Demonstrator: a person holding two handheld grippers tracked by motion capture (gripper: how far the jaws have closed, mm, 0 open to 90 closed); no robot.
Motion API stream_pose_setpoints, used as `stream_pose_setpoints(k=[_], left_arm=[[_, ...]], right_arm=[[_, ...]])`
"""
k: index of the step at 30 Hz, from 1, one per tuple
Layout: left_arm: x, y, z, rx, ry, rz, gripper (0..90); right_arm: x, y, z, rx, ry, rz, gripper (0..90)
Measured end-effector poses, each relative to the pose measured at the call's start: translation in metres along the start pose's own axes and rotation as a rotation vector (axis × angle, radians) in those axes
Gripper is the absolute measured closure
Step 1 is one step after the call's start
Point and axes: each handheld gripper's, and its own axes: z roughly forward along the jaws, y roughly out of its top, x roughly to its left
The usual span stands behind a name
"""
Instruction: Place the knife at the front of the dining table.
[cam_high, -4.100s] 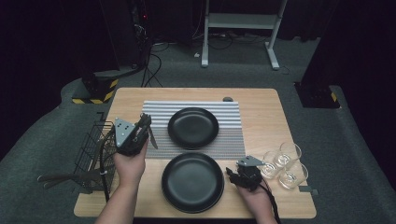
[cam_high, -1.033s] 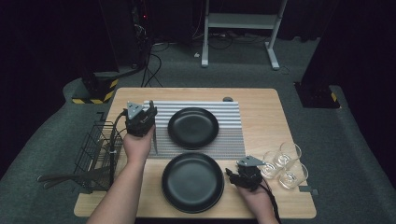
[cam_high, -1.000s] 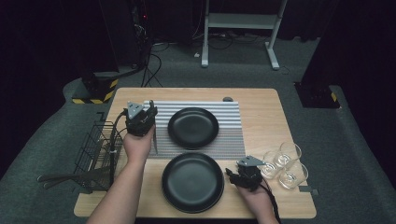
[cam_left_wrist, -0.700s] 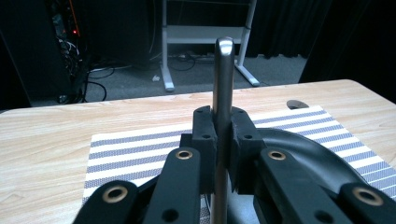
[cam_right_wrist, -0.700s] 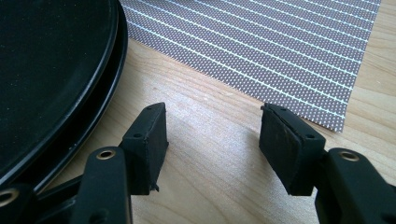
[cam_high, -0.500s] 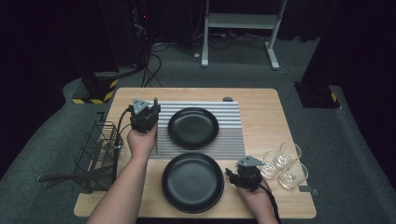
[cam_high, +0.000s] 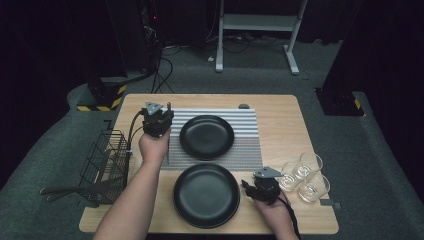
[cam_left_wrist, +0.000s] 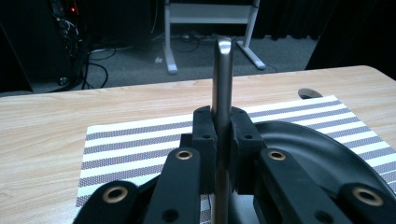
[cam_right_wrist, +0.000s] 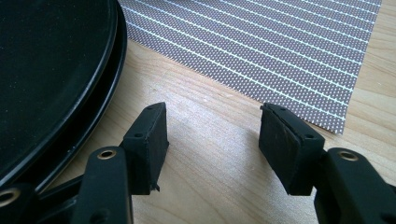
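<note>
My left gripper (cam_high: 159, 116) hovers over the left edge of the striped mat (cam_high: 245, 150), just left of the far black plate (cam_high: 206, 136). It is shut on a metal piece of cutlery (cam_left_wrist: 221, 74), whose rounded handle end rises between the pads (cam_left_wrist: 203, 133) in the left gripper view; its lower end (cam_high: 168, 154) shows below the hand. I cannot tell which kind of cutlery it is. My right gripper (cam_right_wrist: 212, 135) rests open over bare wood beside the near black plate (cam_high: 206, 194), nothing between its jaws.
A wire basket (cam_high: 105, 160) hangs at the table's left edge with dark utensils (cam_high: 70, 190) sticking out. Three clear glasses (cam_high: 305, 177) stand at the right, close behind my right gripper (cam_high: 250, 188). A round hole (cam_high: 243, 106) sits at the table's (cam_high: 280, 115) far edge.
My left gripper has carried the cutlery from beside the basket to the right and slightly away, onto the mat's left edge. The right gripper has stayed put.
</note>
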Motion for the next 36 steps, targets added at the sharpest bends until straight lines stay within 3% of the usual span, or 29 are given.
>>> stream_pose_setpoints(k=[8, 13, 17, 24, 28, 33, 36], left_arm=[[0.004, 0.003, 0.011, 0.039, 0.02, -0.027, 82.9], [0.004, 0.005, 0.017, 0.065, 0.016, -0.028, 83.0], [0.009, 0.007, 0.023, 0.079, 0.028, -0.052, 83.1], [0.012, 0.009, 0.026, 0.087, 0.016, -0.065, 83.1], [0.008, 0.012, 0.026, 0.107, -0.024, -0.076, 83.2], [0.005, 0.016, 0.027, 0.112, -0.017, -0.066, 83.2], [0.012, 0.016, 0.03, 0.122, -0.013, -0.088, 83.2]], right_arm=[[0.001, 0.0, -0.001, -0.007, -0.002, -0.015, 44.2], [0.001, -0.002, -0.004, -0.041, -0.01, -0.012, 47.3], [0.002, -0.003, -0.006, -0.058, -0.012, -0.028, 50.4], [0.002, -0.003, -0.006, -0.059, -0.006, -0.03, 50.2], [0.004, -0.003, -0.007, -0.066, -0.017, -0.036, 50.1], [0.005, -0.003, -0.006, -0.059, -0.021, -0.041, 50.0], [0.005, -0.003, -0.006, -0.058, -0.02, -0.041, 49.9]])
